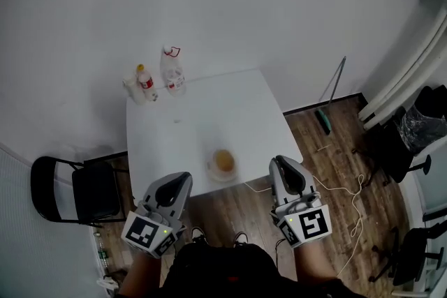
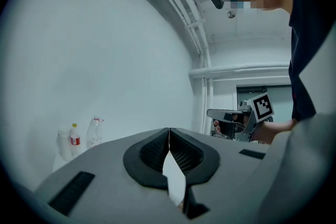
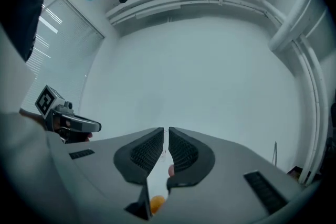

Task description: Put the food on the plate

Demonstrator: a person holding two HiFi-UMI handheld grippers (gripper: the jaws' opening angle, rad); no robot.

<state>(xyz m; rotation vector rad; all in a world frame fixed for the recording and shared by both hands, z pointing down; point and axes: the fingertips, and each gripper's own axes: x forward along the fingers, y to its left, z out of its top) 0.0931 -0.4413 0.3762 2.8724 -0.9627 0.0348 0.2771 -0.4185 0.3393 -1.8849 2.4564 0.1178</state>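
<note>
Round golden-brown food point(image 1: 223, 160) sits on the white plate point(image 1: 210, 170); left tongs point(image 2: 169, 130) and right tongs point(image 3: 166, 131) closed, empty.

Table point(image 1: 223, 108) open across its middle, bottles point(image 1: 146, 83) at far left corner, plate point(image 1: 211, 169) at near edge, chair point(image 1: 94, 190) at left

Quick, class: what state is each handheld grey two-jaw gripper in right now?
Left grey gripper: closed, jaws touching, holding nothing.
Right grey gripper: closed to a thin slit, holding nothing.
</note>
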